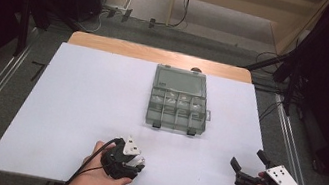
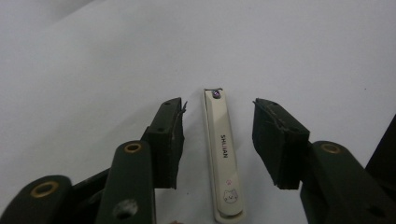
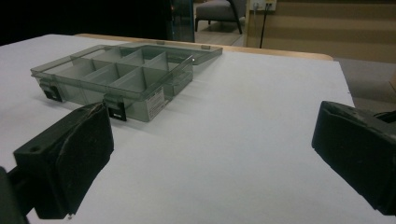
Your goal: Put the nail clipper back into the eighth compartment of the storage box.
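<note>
Your left gripper (image 2: 217, 140) sits directly over the nail clipper (image 2: 223, 158), which lies flat on the white table (image 1: 73, 108) near your edge. The clipper's long axis runs straight along the gripper's reach, midway between the two jaws — both pads spread wide, clear of its sides, pinching nothing. Closing should catch it across its narrow width. Your right gripper (image 1: 248, 163) is well off to the right, jaws also spread and empty, facing the open compartment box (image 1: 179, 100) at the table's middle — the left hand is plainly nearer the clipper.
</note>
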{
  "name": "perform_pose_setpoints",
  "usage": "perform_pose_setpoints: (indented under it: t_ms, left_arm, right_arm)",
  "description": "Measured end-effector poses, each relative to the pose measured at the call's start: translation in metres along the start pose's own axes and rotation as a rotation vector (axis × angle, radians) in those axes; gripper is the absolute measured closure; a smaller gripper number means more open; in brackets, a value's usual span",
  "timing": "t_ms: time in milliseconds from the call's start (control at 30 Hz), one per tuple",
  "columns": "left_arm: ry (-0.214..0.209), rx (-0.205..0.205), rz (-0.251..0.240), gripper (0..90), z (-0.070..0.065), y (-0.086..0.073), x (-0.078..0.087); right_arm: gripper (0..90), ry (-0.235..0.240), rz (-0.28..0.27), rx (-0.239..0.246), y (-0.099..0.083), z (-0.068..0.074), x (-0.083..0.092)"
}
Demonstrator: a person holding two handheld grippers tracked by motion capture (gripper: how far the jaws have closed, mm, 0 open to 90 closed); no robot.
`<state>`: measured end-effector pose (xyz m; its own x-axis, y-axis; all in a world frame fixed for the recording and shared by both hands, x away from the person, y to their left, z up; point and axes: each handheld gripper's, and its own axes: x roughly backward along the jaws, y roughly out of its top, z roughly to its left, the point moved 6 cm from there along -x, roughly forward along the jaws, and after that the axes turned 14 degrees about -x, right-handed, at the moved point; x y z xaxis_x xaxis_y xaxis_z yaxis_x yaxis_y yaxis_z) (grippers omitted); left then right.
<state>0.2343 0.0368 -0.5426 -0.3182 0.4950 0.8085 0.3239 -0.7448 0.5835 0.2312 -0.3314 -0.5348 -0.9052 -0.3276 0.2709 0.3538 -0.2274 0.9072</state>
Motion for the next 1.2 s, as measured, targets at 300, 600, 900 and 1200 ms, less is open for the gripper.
perform_pose_setpoints:
  t_ms: [300,600,900,1200]
  left_arm:
    - [0.045,-0.060,0.032,69.0,-0.0038,-0.0009,-0.0056]
    - [0.050,-0.082,0.040,76.9,-0.0065,-0.0003,-0.0066]
    - [0.030,-0.081,0.043,77.3,-0.0048,0.0004,-0.0060]
    - [0.006,-0.072,0.037,77.3,-0.0007,0.0055,-0.0082]
  right_arm:
    - [0.0,-0.002,0.002,-0.003,-0.0002,-0.0002,-0.0002]
    - [0.0,-0.007,0.006,0.003,-0.0007,0.0001,-0.0010]
    - [0.0,-0.007,0.004,-0.003,-0.0006,-0.0004,-0.0006]
    - [0.0,0.000,0.001,-0.001,-0.0004,0.0000,-0.0001]
